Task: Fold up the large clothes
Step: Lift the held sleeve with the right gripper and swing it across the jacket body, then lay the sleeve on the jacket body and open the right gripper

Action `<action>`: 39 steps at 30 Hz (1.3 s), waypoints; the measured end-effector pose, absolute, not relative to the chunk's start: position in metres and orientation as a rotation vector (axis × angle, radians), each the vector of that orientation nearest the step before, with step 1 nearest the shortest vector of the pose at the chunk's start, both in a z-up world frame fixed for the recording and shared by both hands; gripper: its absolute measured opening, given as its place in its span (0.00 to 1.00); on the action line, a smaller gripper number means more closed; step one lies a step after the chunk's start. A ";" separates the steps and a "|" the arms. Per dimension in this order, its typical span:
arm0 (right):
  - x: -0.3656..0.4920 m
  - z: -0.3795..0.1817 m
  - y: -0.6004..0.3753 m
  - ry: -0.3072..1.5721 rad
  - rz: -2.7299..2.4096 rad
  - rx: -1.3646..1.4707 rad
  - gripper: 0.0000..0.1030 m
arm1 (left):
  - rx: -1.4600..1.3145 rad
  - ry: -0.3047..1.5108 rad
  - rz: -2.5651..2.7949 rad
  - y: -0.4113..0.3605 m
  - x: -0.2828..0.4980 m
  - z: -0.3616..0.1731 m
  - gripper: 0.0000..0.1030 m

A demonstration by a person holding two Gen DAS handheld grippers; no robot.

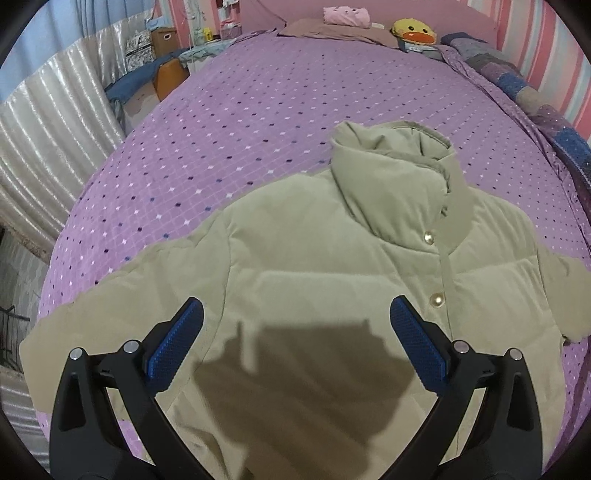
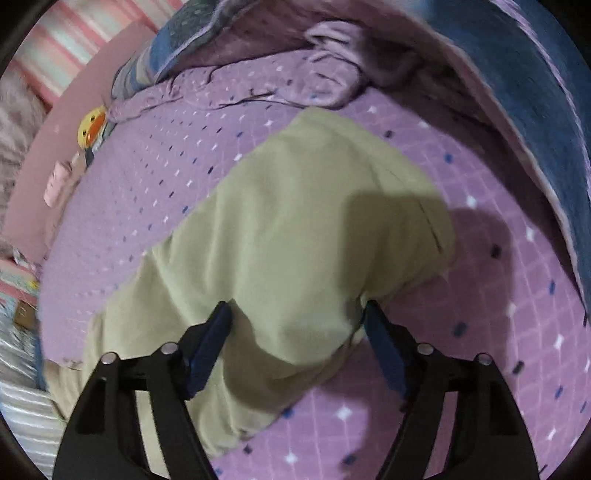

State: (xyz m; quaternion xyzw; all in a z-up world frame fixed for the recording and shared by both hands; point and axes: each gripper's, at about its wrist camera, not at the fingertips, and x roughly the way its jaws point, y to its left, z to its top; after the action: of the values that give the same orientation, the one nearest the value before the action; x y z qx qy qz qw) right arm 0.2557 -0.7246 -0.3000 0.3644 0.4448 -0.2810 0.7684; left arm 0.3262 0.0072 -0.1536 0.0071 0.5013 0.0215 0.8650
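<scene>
Left wrist view. At far left, pleated silvery curtains hang in shiny vertical folds. Beside them stands a brown cardboard box, its contents not visible. The bed is covered in a purple quilted sheet with a grid of small white and dark diamonds.

The jacket, a puffy pale olive-green coat with soft matte fabric, lies flat and front-up on the sheet. Its tall padded collar stands toward the headboard, and two round pearly buttons sit on the front strip. The lower hem is cut off by the frame edge, and a dark shadow covers the lower chest.

The left gripper hangs above the jacket body, jaws wide apart, nothing between the blue ribbed pads. At the far end lie a folded pink cloth and a yellow duck toy. A blue patchwork blanket runs along the right edge.

Right wrist view, blurred. One sleeve of the jacket stretches across the purple sheet, its cuff end toward the top. The right gripper straddles the sleeve with jaws apart. The pads seem close to the cloth on either side, but the blur leaves contact uncertain. A rumpled blue blanket is heaped at upper right.
</scene>
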 end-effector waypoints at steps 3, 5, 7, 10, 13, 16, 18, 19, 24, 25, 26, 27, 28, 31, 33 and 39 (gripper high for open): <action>0.254 -0.287 -0.712 0.958 -0.563 0.701 0.25 | 0.012 1.063 0.053 0.012 0.326 -0.158 0.97; 0.261 -0.274 -0.706 0.949 -0.529 0.633 0.17 | 0.013 1.072 0.058 0.015 0.328 -0.160 0.97; 0.265 -0.252 -0.695 0.924 -0.506 0.559 0.15 | 0.005 1.070 0.057 0.018 0.328 -0.160 0.97; 0.266 -0.213 -0.669 0.883 -0.444 0.455 0.14 | -0.001 1.058 0.052 0.022 0.326 -0.156 0.97; 0.265 -0.178 -0.639 0.853 -0.363 0.365 0.13 | 0.004 1.043 0.036 0.026 0.322 -0.151 0.97; 0.270 -0.151 -0.613 0.824 -0.283 0.345 0.12 | 0.010 1.036 0.027 0.031 0.318 -0.147 0.97; 0.278 -0.134 -0.592 0.808 -0.227 0.331 0.12 | 0.011 1.025 0.023 0.035 0.315 -0.143 0.97; 0.277 -0.126 -0.581 0.801 -0.199 0.325 0.12 | 0.009 1.020 0.018 0.038 0.313 -0.141 0.97; 0.294 -0.095 -0.507 0.797 -0.016 0.267 0.12 | 0.001 1.008 0.014 0.052 0.307 -0.132 0.97; 0.301 -0.093 -0.488 0.805 0.029 0.251 0.12 | -0.006 1.005 0.015 0.057 0.306 -0.131 0.97; 0.307 -0.092 -0.473 0.813 0.065 0.245 0.12 | -0.012 1.003 0.016 0.060 0.305 -0.130 0.97; 0.307 -0.091 -0.459 0.818 0.098 0.244 0.12 | -0.019 1.000 0.017 0.063 0.304 -0.129 0.97; 0.311 -0.090 -0.439 0.825 0.145 0.246 0.12 | -0.027 0.996 0.019 0.067 0.302 -0.127 0.97; 0.325 -0.083 -0.393 0.824 0.258 0.252 0.11 | -0.043 0.991 0.021 0.078 0.299 -0.124 0.97; 0.334 -0.078 -0.361 0.823 0.331 0.238 0.11 | -0.044 0.983 0.025 0.084 0.297 -0.121 0.97; 0.375 -0.140 -0.263 1.038 0.434 0.079 0.11 | -0.076 0.999 0.049 0.102 0.293 -0.129 0.97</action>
State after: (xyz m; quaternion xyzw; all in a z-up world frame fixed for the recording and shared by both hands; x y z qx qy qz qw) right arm 0.3749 -0.2627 -0.1400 0.0374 0.4919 0.2056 0.8452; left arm 0.2932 0.1020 -0.1286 -0.0365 0.4789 0.0235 0.8768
